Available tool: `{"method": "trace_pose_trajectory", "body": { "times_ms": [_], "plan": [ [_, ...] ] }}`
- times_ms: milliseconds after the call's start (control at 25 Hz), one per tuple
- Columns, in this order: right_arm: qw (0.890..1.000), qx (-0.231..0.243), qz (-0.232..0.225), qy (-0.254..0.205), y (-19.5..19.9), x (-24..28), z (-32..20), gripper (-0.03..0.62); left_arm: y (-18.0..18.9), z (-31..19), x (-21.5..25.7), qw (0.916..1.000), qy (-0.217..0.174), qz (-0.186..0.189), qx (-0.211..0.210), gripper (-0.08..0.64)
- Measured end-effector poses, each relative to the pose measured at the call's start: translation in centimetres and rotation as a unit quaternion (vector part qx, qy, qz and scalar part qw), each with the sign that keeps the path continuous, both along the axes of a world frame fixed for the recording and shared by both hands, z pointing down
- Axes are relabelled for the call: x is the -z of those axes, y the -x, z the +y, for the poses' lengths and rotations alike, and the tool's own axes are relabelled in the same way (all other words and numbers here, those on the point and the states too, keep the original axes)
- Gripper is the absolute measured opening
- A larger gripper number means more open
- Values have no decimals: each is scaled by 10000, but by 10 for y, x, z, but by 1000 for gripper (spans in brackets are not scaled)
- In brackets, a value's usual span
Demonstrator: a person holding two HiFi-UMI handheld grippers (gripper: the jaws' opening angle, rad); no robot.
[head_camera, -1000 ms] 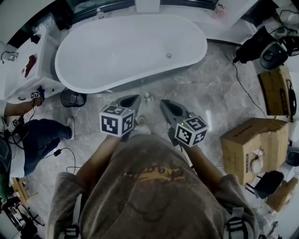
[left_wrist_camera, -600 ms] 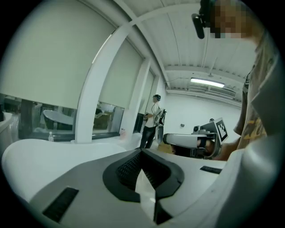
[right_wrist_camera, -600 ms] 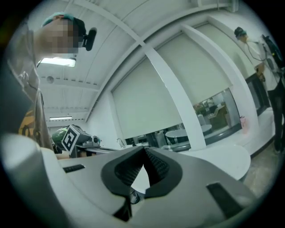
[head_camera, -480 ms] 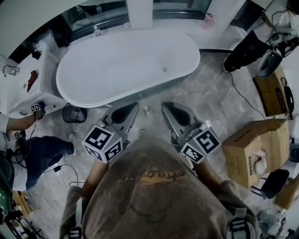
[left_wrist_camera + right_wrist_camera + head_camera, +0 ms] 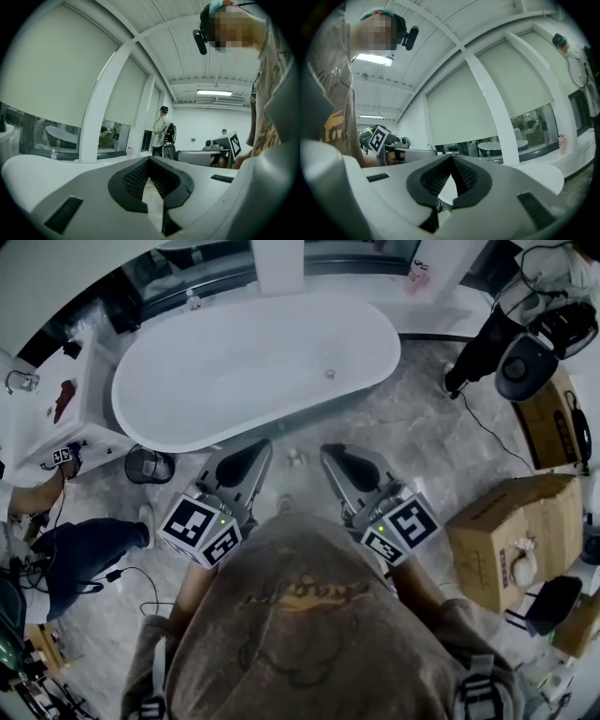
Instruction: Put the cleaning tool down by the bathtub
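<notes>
Both grippers, left and right, have risen, clenched and empty. What looks like the cleaning tool lies on the floor ahead between them, beside the bathtub, so the task seems done.

The bathtub is white, oval and freestanding. Its long axis runs across the head view, with the right end slightly higher in the picture. Its basin is smooth and white, with a small round drain toward the right end. The cleaning tool is a small pale thing lying on the grey marbled floor. It sits just beside the bathtub's near wall, about midway along it, and is too small for its shape to be made out.
</notes>
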State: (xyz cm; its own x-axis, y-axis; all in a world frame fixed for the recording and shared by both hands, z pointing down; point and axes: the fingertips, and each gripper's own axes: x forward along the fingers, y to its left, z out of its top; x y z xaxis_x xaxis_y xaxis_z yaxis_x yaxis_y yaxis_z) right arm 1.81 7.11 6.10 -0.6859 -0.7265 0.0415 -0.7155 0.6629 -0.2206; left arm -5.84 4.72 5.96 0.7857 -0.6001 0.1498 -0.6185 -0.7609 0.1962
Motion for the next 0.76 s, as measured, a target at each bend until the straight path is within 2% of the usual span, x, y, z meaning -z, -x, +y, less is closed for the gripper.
{"method": "trace_pose_trajectory", "body": {
  "times_ms": [120,520,760],
  "plan": [
    [10000,3,-6,38,-3,-3,0,-3,1,2,-3,9998,-128,-114,72,2],
    [9998,115,9,187,3,-13,-4,-3,14,-4,-6,9989,-215,-30,422,3],
    [9996,183,35,210,4,-20,-10,-3,7,1,-14,9998,-195,73,-5,2]
  ]
}}
